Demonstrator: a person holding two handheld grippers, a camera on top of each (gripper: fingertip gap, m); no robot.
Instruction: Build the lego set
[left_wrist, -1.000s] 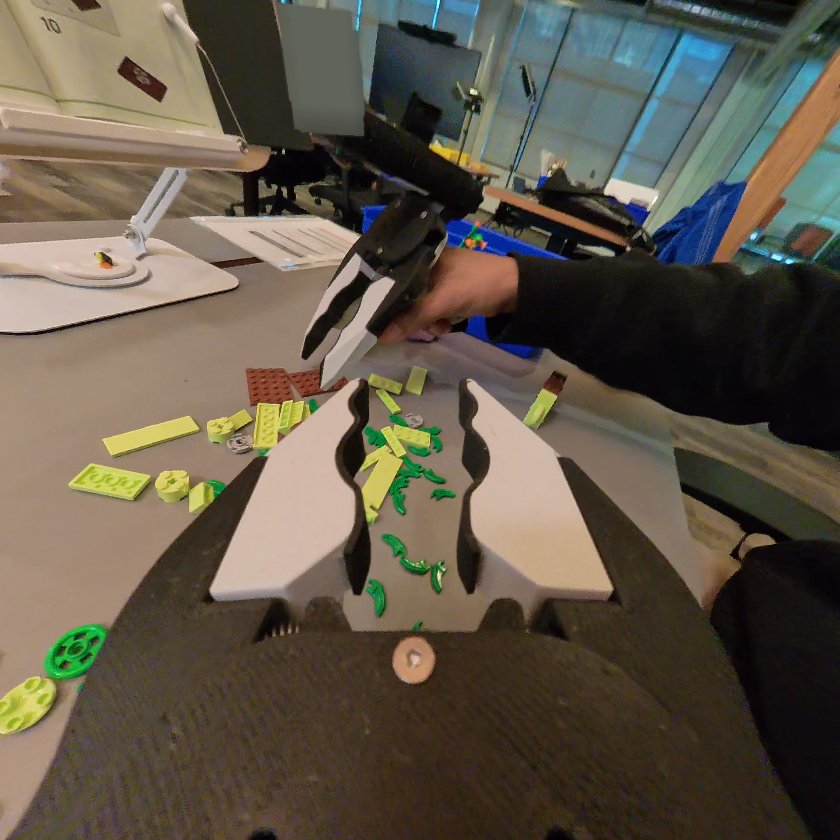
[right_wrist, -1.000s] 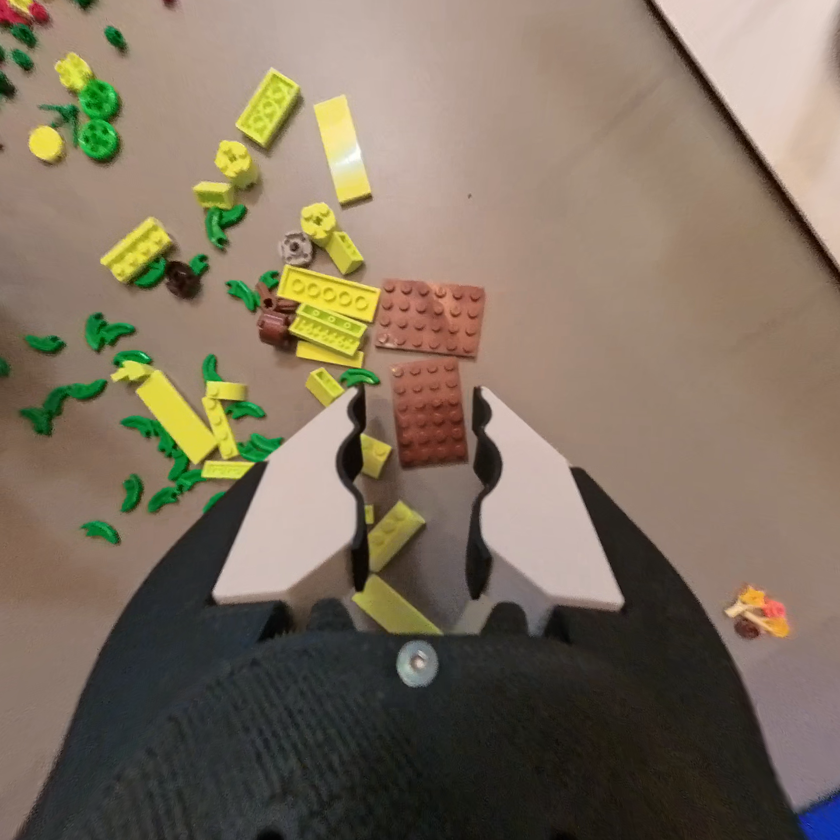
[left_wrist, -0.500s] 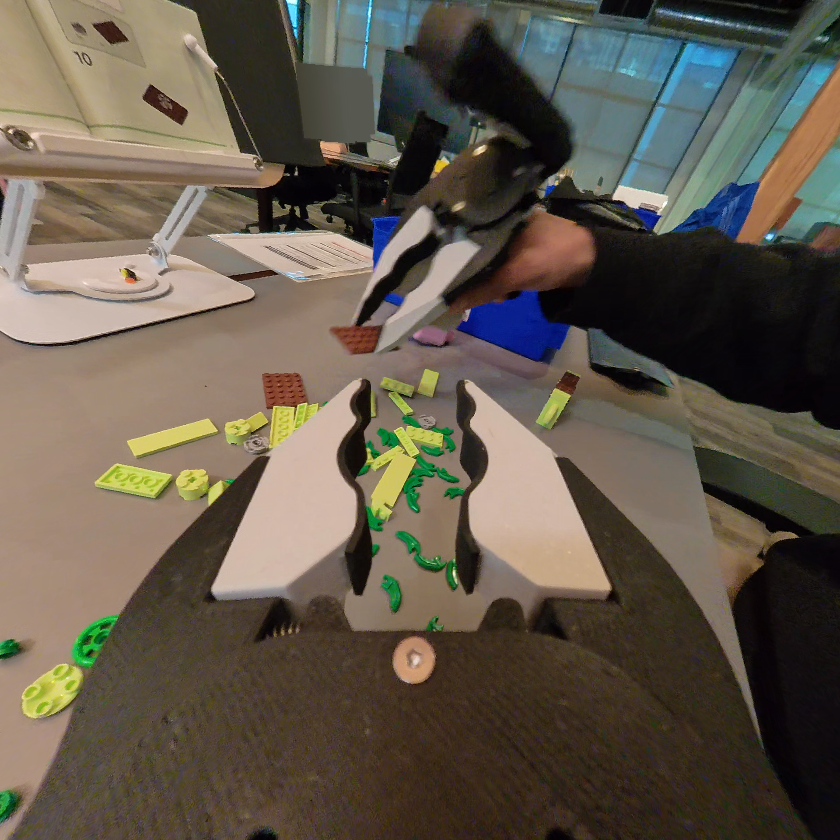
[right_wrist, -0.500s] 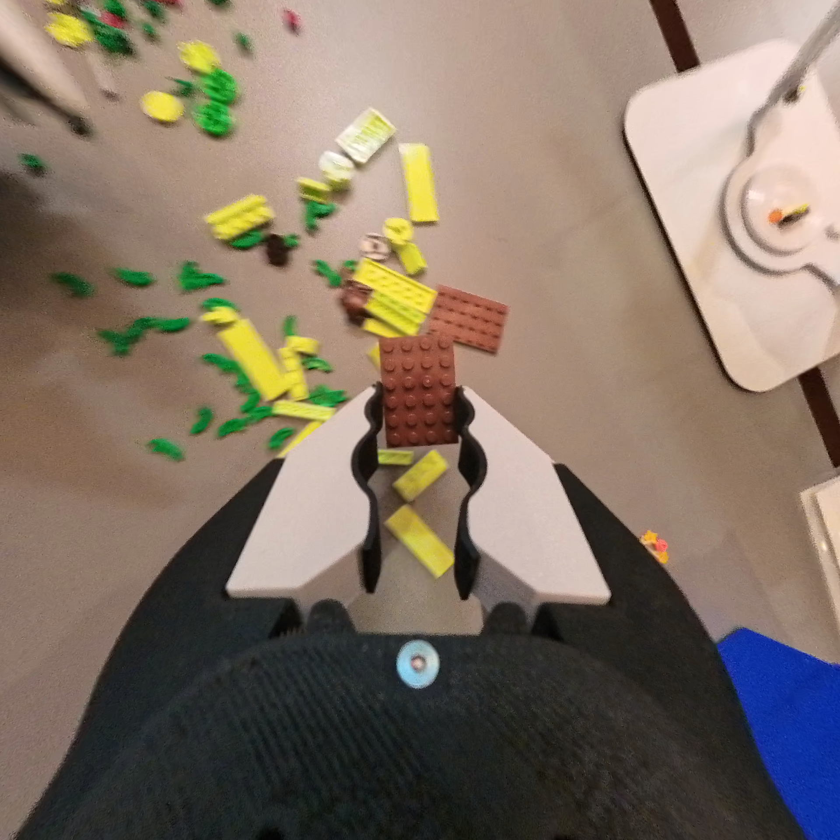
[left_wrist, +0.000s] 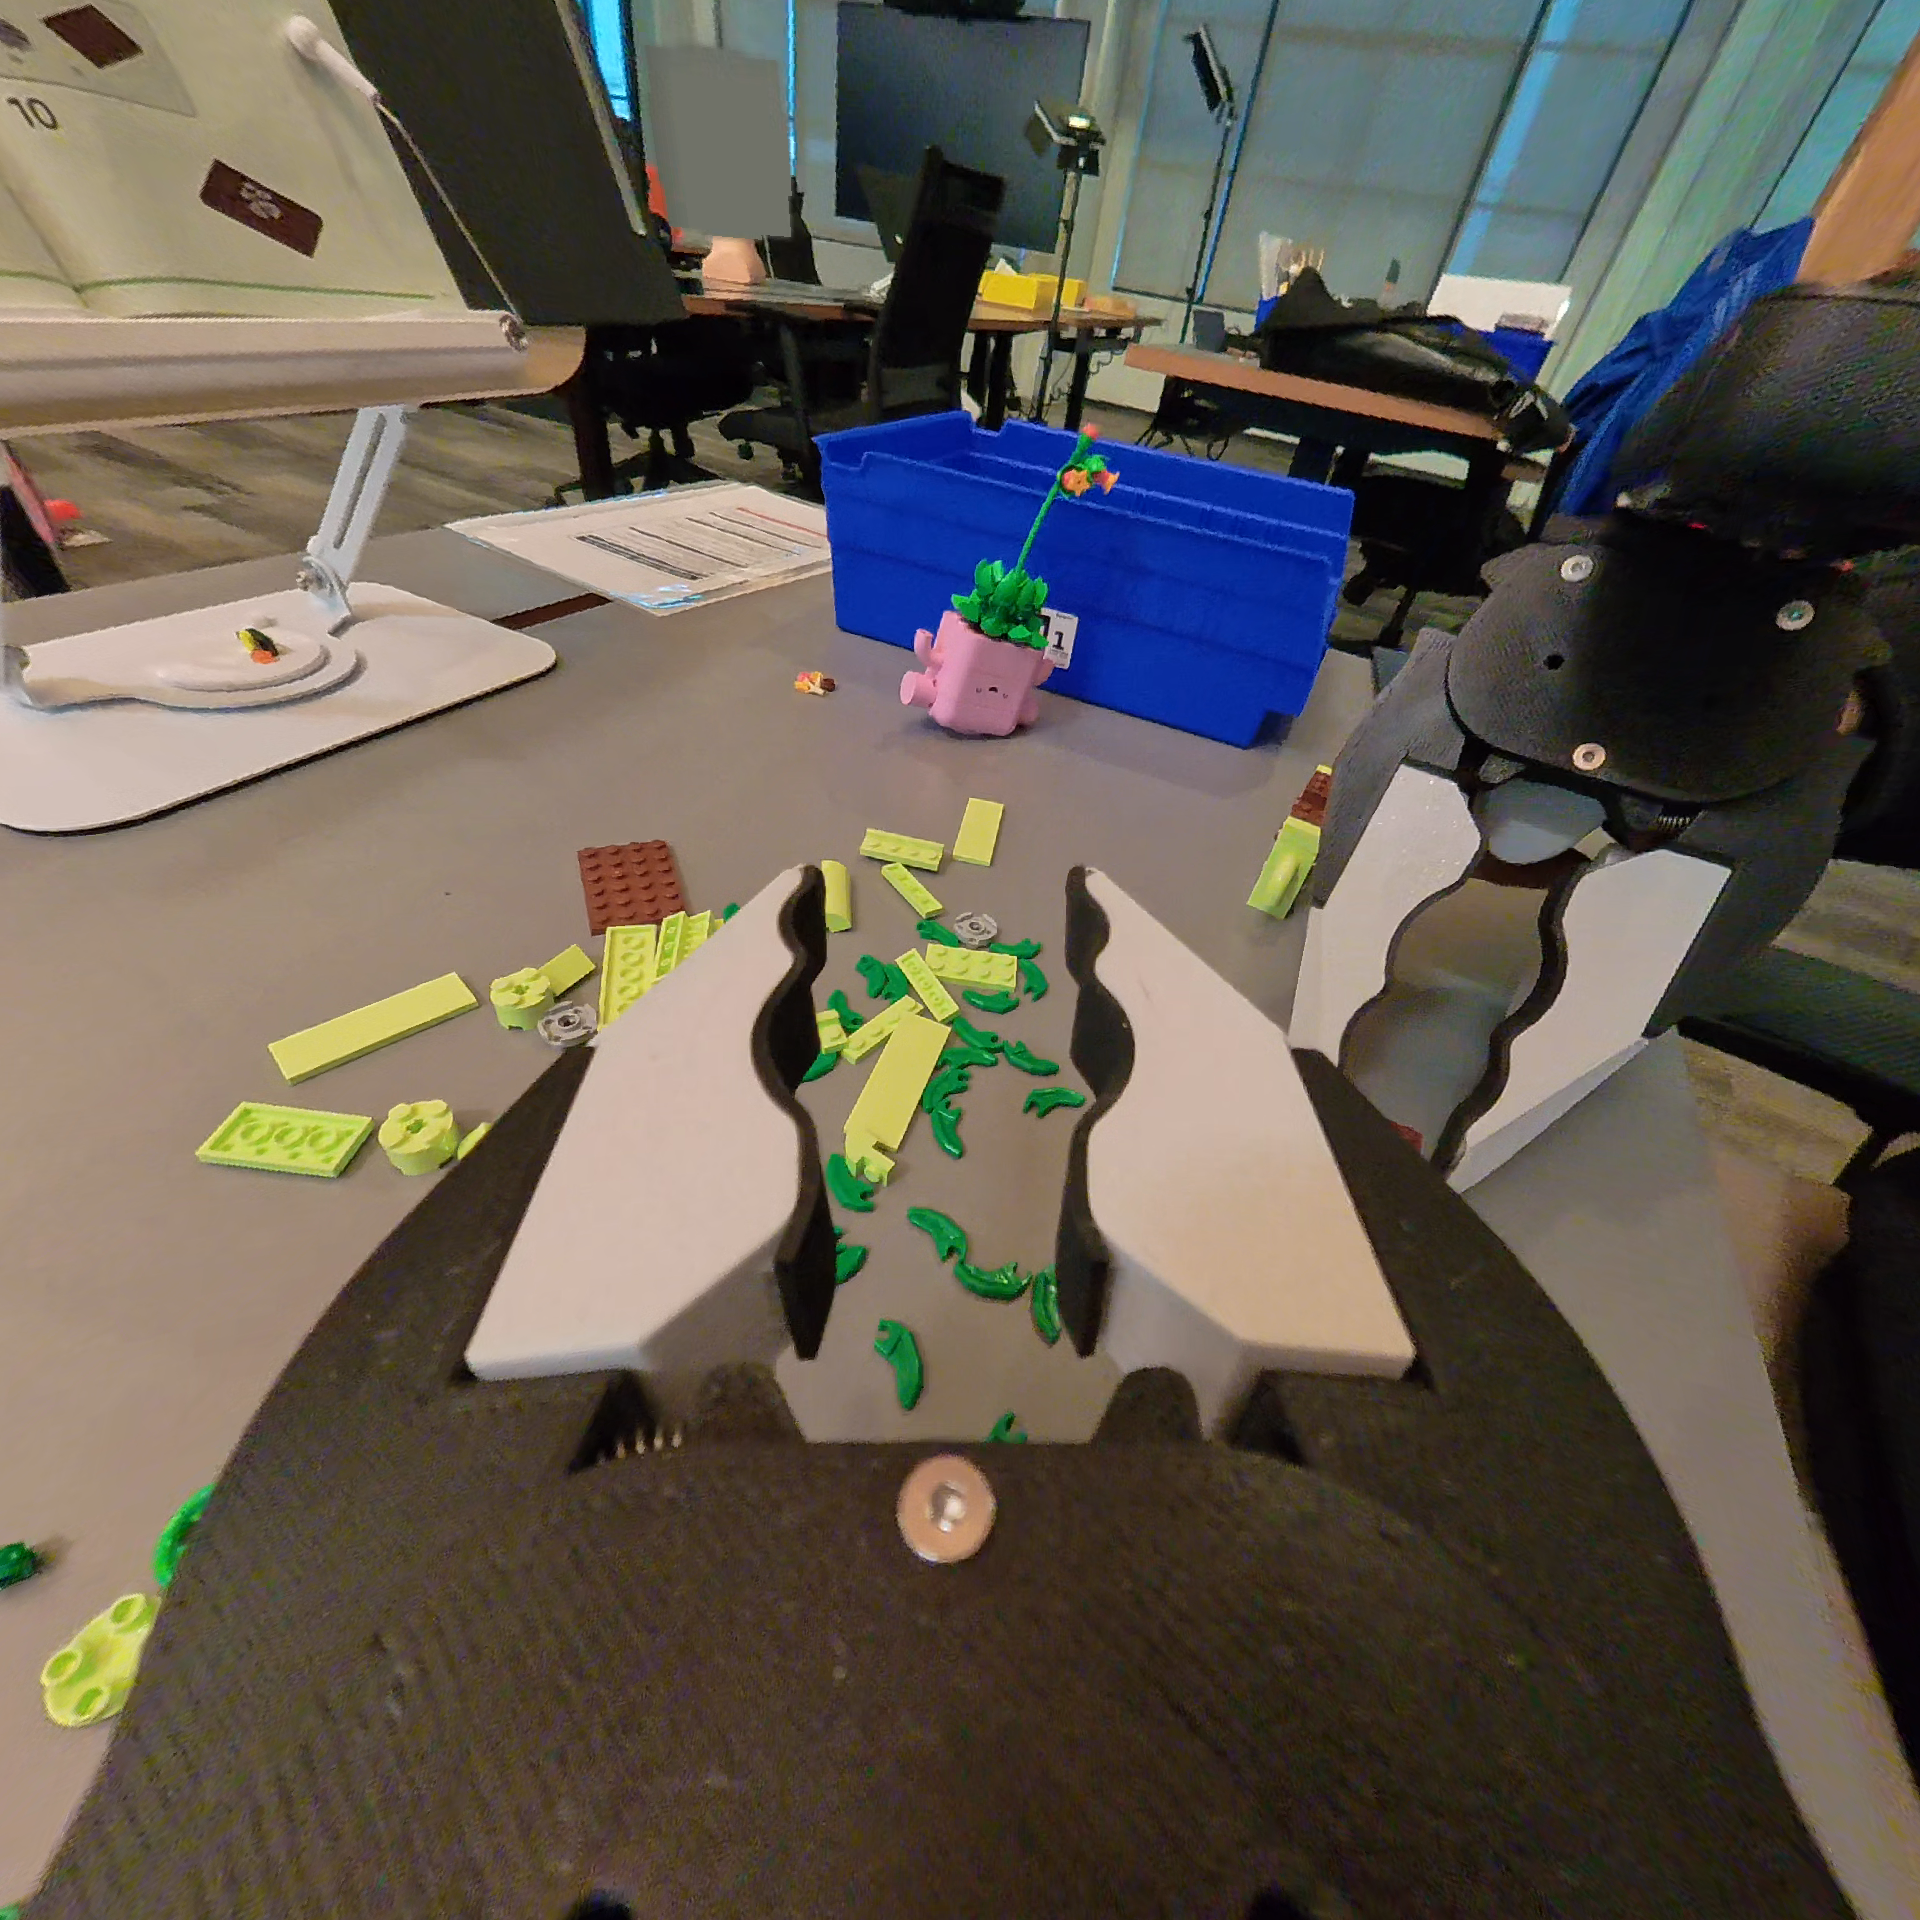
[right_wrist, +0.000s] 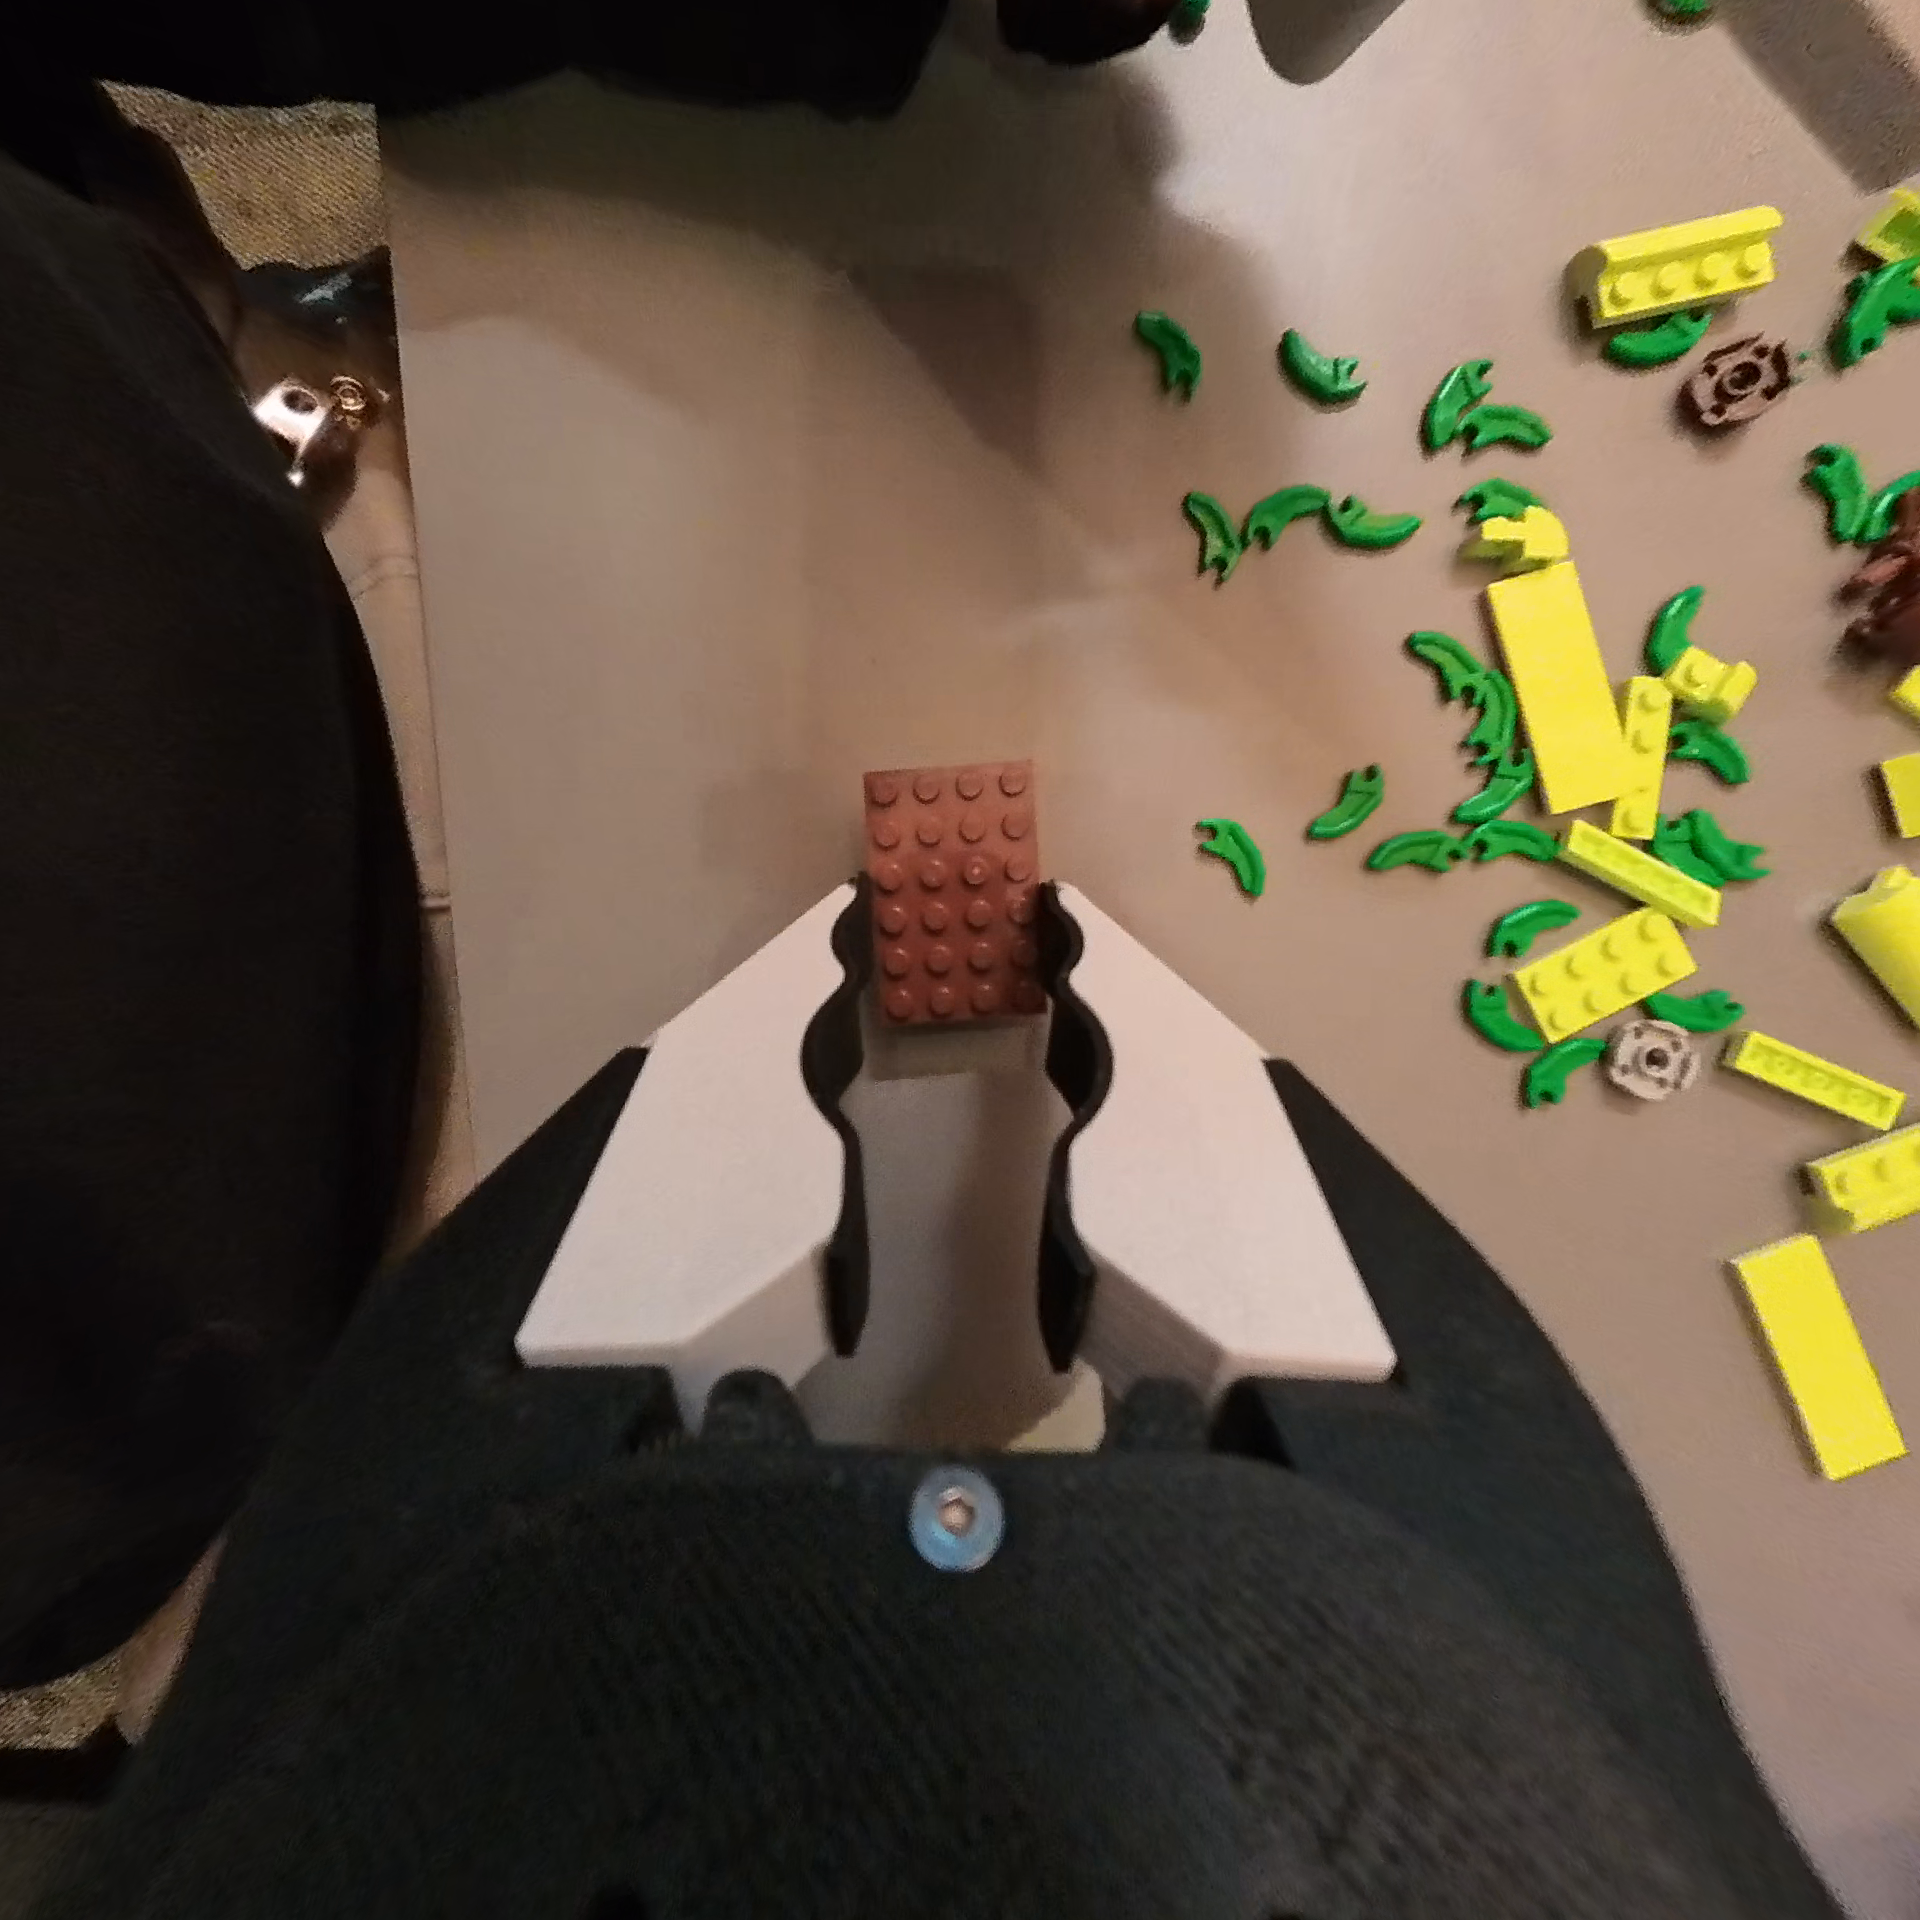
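So the right gripper (right_wrist: 951, 899) has its fingers clamped on the long edges of a brown studded plate (right_wrist: 954, 894), studs up, held over a bare patch of the grey table (right_wrist: 675, 582) close to the near edge. The loose lime bricks (right_wrist: 1605, 971) and green leaf bits (right_wrist: 1340, 805) sit off to its right. The left gripper (left_wrist: 940, 883) hangs over that pile with fingers apart, nothing in them. A second brown plate (left_wrist: 632, 883) lies flat just left of its tip. Farther back, a pink pot build (left_wrist: 982, 681) stands in front of a blue bin (left_wrist: 1164, 582).
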